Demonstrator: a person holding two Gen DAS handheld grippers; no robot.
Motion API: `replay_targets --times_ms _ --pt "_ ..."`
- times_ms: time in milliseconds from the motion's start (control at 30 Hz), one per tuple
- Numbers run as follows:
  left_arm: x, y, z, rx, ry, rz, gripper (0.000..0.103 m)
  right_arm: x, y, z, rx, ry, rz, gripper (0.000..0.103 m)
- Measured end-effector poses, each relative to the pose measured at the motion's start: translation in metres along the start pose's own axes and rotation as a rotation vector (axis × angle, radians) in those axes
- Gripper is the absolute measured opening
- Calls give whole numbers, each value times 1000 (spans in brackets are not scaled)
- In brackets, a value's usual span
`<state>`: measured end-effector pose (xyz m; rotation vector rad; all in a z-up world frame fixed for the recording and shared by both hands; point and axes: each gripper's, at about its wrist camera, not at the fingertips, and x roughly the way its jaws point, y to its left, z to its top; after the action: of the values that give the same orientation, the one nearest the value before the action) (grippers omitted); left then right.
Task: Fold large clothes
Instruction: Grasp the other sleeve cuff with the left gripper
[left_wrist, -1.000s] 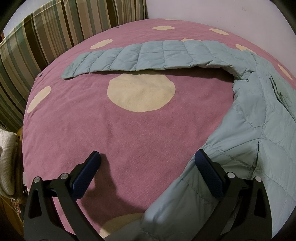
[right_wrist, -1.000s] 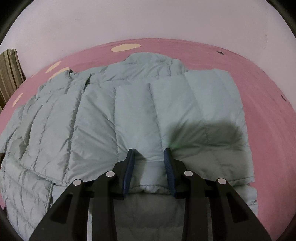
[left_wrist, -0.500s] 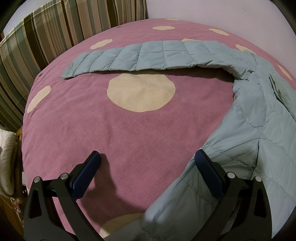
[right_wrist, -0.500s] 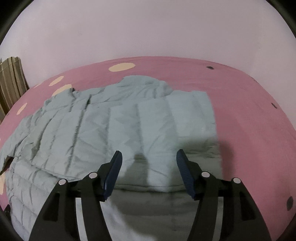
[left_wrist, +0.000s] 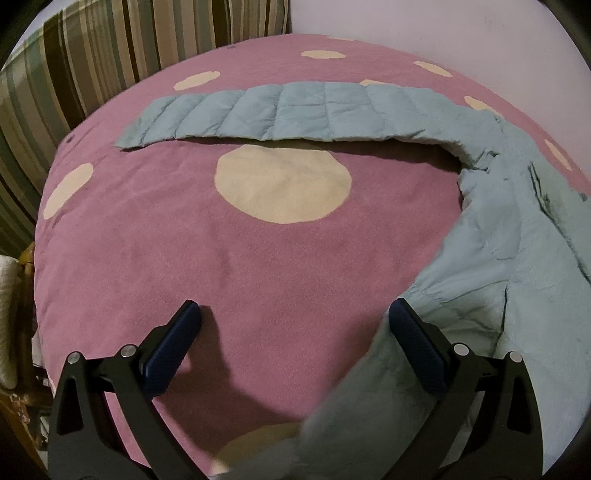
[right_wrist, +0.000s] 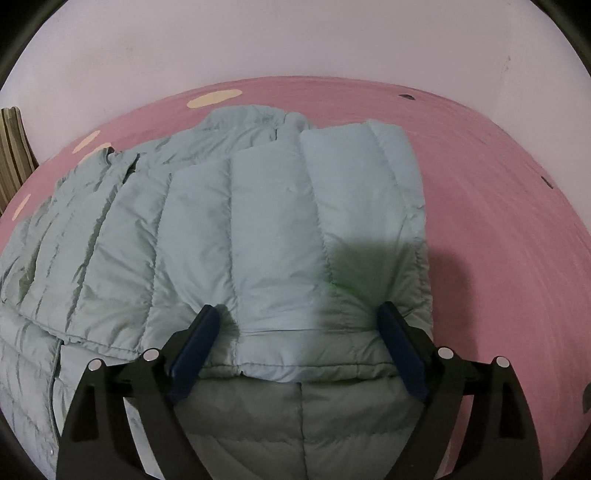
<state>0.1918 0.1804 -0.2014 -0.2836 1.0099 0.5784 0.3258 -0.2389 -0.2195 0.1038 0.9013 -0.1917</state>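
Both grippers stand spread wide, gripping nothing: the right gripper (right_wrist: 295, 325), its jaws just opened, straddles the folded hem of the puffy, quilted pale-blue jacket (right_wrist: 229, 229). The left gripper (left_wrist: 295, 325) hovers over the fuzzy pink cream-dotted blanket (left_wrist: 229, 266), jacket edge beside its right finger. Farther off one sleeve (left_wrist: 280, 112) lies outstretched, with a striped cushion (left_wrist: 92, 59) beyond.

one quilted jacket (right_wrist: 280, 229), one dotted blanket (left_wrist: 280, 266), two grippers (left_wrist: 295, 328) (right_wrist: 297, 328)

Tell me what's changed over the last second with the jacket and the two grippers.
The right gripper has just been opening and has let go of the jacket; its folded part now lies flat. The left gripper stayed open, and the sleeve stayed stretched out.
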Motion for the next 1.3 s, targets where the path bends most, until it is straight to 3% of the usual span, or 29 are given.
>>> replay_targets --times_ms 200,500,567,633,700,800,1000,1067,1133,1167,1233,1300 --pt "-9 49 34 -57 -111 60 101 0 1 -1 -4 -1 -5 88" --pt "43 140 104 -270 -114 143 101 1 1 0 -15 -5 -16 88" --pt "51 155 115 -315 -122 112 99 1 1 0 -16 -5 -16 88" --pt "59 166 125 -354 -132 81 90 1 1 0 -17 -5 -18 88" --pt "71 180 135 -419 -129 4 78 1 2 0 -19 -6 -20 89" --pt "88 196 140 -499 -105 -50 78 1 2 0 -21 -6 -21 89" --pt "94 205 145 -528 -151 -83 80 1 2 -1 -22 -6 -21 89" --pt "94 204 146 -508 -157 -53 72 1 2 -1 -23 -7 -23 89" --pt "95 204 147 -507 -161 -31 50 1 2 -1 -23 -7 -21 89" --pt "94 206 145 -508 -164 -30 44 1 1 -1 -23 -7 -22 89" --pt "94 206 146 -494 -171 -50 14 2 1 -1 -23 -6 -21 89" --pt "94 204 147 -470 -180 -78 8 2 2 -1 -23 -7 -21 89"
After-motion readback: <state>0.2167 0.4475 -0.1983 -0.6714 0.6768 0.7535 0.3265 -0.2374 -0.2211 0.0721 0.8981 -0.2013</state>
